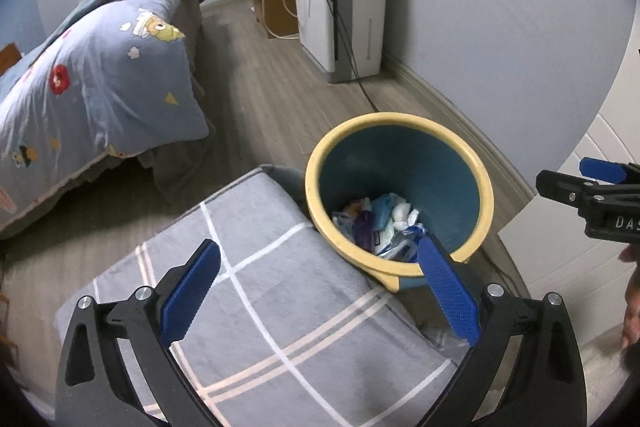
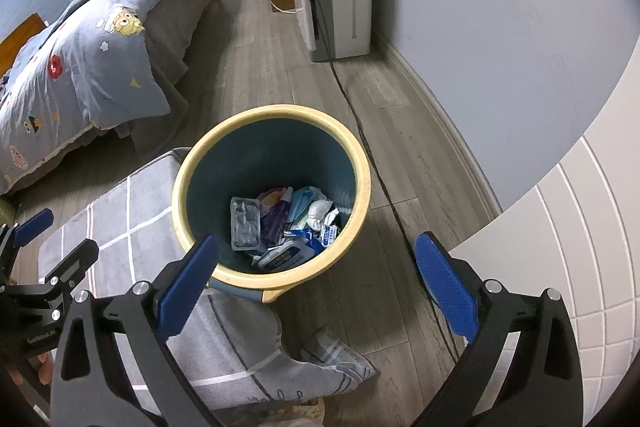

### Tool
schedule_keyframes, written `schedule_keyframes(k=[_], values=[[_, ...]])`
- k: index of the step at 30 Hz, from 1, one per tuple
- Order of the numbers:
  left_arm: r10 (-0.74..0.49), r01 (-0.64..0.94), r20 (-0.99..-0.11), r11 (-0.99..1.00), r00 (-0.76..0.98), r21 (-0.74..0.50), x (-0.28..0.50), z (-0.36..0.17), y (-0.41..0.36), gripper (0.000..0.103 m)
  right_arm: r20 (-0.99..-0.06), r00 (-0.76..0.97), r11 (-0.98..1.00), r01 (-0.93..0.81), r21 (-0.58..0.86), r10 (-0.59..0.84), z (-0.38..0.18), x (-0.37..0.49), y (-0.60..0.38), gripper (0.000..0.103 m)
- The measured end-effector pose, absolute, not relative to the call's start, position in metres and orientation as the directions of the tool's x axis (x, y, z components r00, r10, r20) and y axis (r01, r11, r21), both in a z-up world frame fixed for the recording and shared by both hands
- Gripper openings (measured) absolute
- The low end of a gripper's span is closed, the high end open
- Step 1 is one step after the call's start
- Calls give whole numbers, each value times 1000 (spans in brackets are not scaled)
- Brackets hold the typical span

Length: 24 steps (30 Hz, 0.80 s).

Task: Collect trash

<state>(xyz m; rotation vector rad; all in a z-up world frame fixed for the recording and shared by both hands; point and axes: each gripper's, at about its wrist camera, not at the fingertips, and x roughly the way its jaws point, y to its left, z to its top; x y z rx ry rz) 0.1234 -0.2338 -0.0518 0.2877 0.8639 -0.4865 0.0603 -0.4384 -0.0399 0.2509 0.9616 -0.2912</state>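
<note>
Room: grey plank floor (image 1: 256, 99), pale walls, a bed with a cartoon-print quilt (image 1: 92, 83) far left and a white appliance (image 1: 344, 7) against the far wall.
Left wrist view: left tongs (image 1: 320, 297) are spread wide with nothing between the blue pads, hovering over a grey checked cushion (image 1: 256, 307).
Bin, left view: yellow-rimmed blue trash bin (image 1: 400, 123) stands just right of the cushion and touches its edge; wrappers and tissue (image 1: 380, 223) lie at its bottom.
Right wrist view: right tongs (image 2: 316, 291) are likewise apart and hold nothing, poised above the near rim of the bin.
Bin, right view: a black cable (image 2: 360, 123) runs along the floor just right of the bin.
Task thing: all trash I can see sits inside the bin; no loose piece shows on the floor or cushion.
Doing it well: I judge the next step is finding further trash or taking up the bin; if gripping the rim, close on the yellow lip squarely and steady the far side with the other tongs, keeping clear of the cable.
</note>
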Motion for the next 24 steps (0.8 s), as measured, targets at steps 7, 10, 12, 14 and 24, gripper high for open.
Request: schedule_keyframes(k=[7,10,12,14,24], values=[[-298,520,-786,854,541,35,124,-52,-234,98,-831,538,941,333,52,-144,-40,62,-431,97],[-299,518,-788,855,538,29,124,-53,-233,98,-833,535,943,330,49,-143,-40,62,-431,97],[-298,516,-791,856,535,26,124,-53,-233,98,-833,534,942,332,51,-143,-40,62,-432,97],[-297,514,-792,857,533,24,125,-54,-234,98,-834,534,941,334,54,-142,-41,62,-432,97],[-296,513,-795,858,529,22,126,-56,-236,98,-835,531,941,333,50,-144,-41,61,-431,97]])
